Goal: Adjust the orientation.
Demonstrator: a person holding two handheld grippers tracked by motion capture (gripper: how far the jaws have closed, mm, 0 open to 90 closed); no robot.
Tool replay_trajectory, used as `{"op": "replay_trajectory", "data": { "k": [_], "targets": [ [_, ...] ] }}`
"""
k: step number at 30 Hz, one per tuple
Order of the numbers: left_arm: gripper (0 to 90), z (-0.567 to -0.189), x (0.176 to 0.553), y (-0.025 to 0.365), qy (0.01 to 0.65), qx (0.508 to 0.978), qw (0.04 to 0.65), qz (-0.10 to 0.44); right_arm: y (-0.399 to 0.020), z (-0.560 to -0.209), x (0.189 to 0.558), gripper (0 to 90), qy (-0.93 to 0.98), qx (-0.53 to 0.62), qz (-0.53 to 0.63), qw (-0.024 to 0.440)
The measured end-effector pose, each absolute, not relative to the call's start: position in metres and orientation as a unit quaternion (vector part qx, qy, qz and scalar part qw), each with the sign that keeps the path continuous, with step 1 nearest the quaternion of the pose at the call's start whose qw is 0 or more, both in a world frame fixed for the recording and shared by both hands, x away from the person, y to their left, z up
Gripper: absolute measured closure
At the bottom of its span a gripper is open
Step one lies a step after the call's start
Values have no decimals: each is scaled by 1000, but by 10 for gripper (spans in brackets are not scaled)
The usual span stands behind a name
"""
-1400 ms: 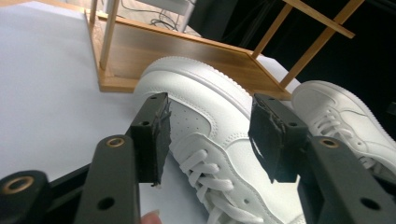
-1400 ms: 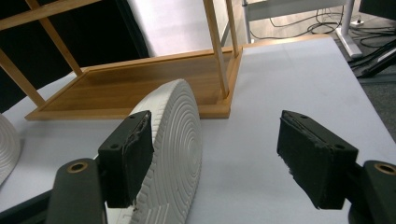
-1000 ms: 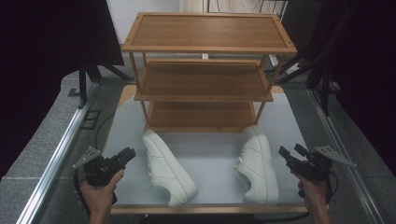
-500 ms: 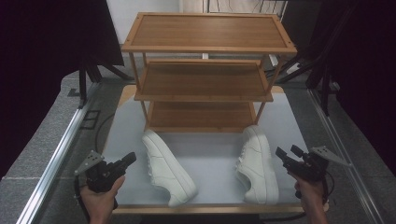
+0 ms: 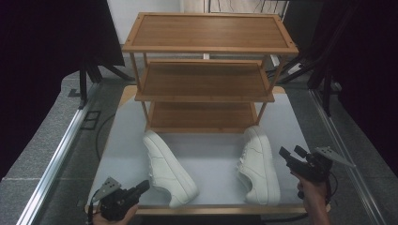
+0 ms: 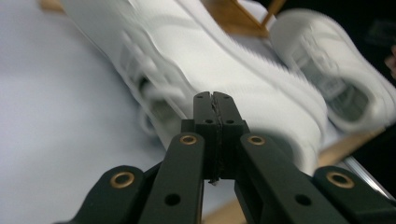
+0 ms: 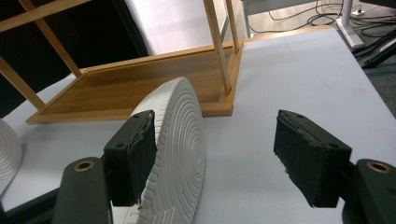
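Two white sneakers lie on their sides on the grey table top, in front of a three-tier wooden shoe rack (image 5: 206, 70). The left sneaker (image 5: 166, 168) (image 6: 233, 60) shows its laces toward my left gripper (image 5: 143, 186) (image 6: 215, 100). That gripper is shut on nothing, close by the sneaker near the table's front edge. My right gripper (image 5: 292, 154) (image 7: 219, 135) stands open beside the right sneaker (image 5: 258, 164). That sneaker's ribbed sole (image 7: 180, 154) sits just inside the left pad (image 7: 135, 144). I cannot tell if they touch.
The table's wooden front edge (image 5: 220, 209) runs just below both sneakers. The rack's bottom shelf (image 7: 140, 84) and its post (image 7: 217, 46) stand right behind the right sneaker. A metal rail (image 5: 56, 159) borders the left side. Cables lie on the floor behind.
My left gripper has moved back toward the table's front edge and a little right, nearer the left sneaker, and its jaws have shut. The right gripper has stayed put.
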State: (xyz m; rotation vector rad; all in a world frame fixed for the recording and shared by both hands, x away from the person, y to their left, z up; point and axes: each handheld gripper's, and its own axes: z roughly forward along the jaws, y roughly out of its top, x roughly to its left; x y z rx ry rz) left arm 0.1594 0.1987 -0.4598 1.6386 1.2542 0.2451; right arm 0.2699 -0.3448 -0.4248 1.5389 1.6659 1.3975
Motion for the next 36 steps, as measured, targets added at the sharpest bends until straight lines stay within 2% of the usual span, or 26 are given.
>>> {"op": "replay_trajectory", "data": {
  "k": [6,11,25,36],
  "targets": [
    [900,-475,160,179,514,702,487,76,-340,-428,274,294,614,562,503,234],
    [900,-472,170,168,504,714,480,72,-339,-429,274,297,614,564,502,233],
    [896,-464,185,157,494,722,481,67,-344,-426,268,296,606,568,505,236],
    [889,-451,215,138,480,722,495,63,-348,-425,269,295,599,571,509,236]
  ]
}}
